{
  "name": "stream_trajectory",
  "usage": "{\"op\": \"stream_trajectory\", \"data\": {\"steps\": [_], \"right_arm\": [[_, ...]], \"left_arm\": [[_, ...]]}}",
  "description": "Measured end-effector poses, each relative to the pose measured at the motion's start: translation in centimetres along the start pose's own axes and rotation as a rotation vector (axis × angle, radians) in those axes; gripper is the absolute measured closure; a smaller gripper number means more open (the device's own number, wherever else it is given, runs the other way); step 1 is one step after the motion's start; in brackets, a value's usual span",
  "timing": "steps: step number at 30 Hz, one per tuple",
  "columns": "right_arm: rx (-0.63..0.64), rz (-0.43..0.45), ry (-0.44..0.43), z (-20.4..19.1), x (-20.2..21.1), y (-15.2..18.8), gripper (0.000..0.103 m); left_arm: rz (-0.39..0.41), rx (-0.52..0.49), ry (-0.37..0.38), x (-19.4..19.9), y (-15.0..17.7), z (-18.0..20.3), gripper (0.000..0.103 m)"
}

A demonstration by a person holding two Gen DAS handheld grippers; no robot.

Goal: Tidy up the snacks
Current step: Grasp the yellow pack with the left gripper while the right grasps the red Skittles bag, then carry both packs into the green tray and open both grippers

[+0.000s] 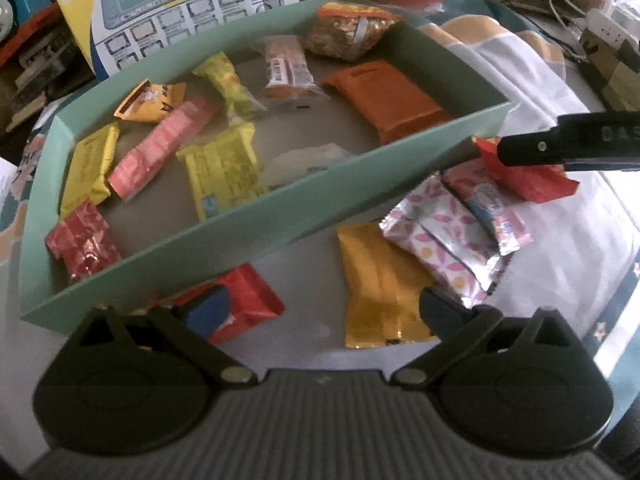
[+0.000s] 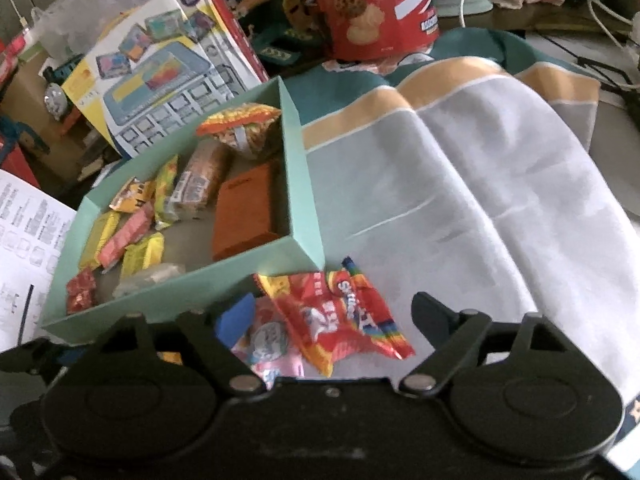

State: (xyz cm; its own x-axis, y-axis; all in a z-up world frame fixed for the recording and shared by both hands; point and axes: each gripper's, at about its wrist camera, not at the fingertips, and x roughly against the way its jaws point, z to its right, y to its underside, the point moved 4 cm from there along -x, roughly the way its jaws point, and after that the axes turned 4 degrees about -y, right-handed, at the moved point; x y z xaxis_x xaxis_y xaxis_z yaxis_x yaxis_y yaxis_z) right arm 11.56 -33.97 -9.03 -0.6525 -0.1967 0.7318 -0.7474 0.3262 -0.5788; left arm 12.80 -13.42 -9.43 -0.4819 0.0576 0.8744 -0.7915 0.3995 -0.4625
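Note:
A mint green box (image 1: 256, 216) holds several wrapped snacks, among them an orange pack (image 1: 384, 96) and a yellow bar (image 1: 224, 168). My left gripper (image 1: 324, 312) hangs open just in front of the box. A red packet (image 1: 248, 304) and a yellow packet (image 1: 376, 280) lie on the cloth between its fingers, untouched. My right gripper (image 2: 336, 316) is open around a red Skittles packet (image 2: 340, 312) lying by the box corner (image 2: 308, 248). Its left pad sits over a pink packet (image 2: 268, 340). From the left wrist view its fingers (image 1: 532, 148) reach in over that red packet (image 1: 528, 180).
Flower-patterned foil packets (image 1: 444, 236) lie right of the yellow packet. A grey cloth with orange and teal borders (image 2: 480, 184) covers the surface. Behind the box stand a toy carton (image 2: 160, 72) and a red biscuit tin (image 2: 376, 8). Printed paper (image 2: 28, 248) lies at the left.

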Motion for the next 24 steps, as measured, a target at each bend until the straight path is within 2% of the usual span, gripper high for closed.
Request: {"op": "stream_trajectory", "data": {"steps": [2,7,9,10,11,12,13,14,16,21,23,24], "right_arm": [[-0.004,-0.008,0.008,0.1,-0.7,0.3,0.030],[0.014,0.032,0.022,0.3,0.0,1.2,0.044],[0.000,0.039,0.022,0.8,0.4,1.6,0.050],[-0.006,0.041,0.021,1.1,0.6,1.8,0.051],[-0.011,0.042,0.021,1.3,0.9,2.0,0.052],[-0.013,0.041,0.023,1.3,1.1,2.2,0.052],[-0.009,0.041,0.026,1.3,1.2,2.3,0.052],[-0.004,0.042,0.027,1.3,1.3,2.4,0.052],[0.004,0.048,0.034,1.1,1.4,2.5,0.053],[-0.012,0.044,0.006,0.6,1.8,2.7,0.059],[-0.013,0.038,-0.012,0.3,2.1,2.8,0.072],[-0.011,0.037,-0.014,0.1,2.3,2.9,0.072]], "left_arm": [[-0.001,-0.011,0.003,-0.2,-0.2,0.3,0.000],[-0.026,-0.026,0.055,-0.9,-0.6,1.8,0.000],[-0.032,-0.041,0.049,-1.4,-0.5,2.4,0.003],[-0.012,-0.036,0.053,-1.4,-0.4,2.5,0.008],[-0.001,-0.028,0.071,-1.2,-0.4,2.5,0.020],[0.006,-0.019,0.091,-1.0,-0.4,2.4,0.027],[0.023,-0.023,0.086,-0.7,-0.5,2.3,0.046],[0.028,-0.028,0.097,-0.5,-0.5,2.3,0.054],[0.021,-0.023,0.093,-0.4,-0.4,1.8,0.059],[0.004,0.023,0.076,0.2,0.5,0.1,0.063],[0.002,0.033,0.079,0.5,1.0,-0.5,0.063],[0.003,0.034,0.081,0.7,1.2,-0.7,0.064]]}}
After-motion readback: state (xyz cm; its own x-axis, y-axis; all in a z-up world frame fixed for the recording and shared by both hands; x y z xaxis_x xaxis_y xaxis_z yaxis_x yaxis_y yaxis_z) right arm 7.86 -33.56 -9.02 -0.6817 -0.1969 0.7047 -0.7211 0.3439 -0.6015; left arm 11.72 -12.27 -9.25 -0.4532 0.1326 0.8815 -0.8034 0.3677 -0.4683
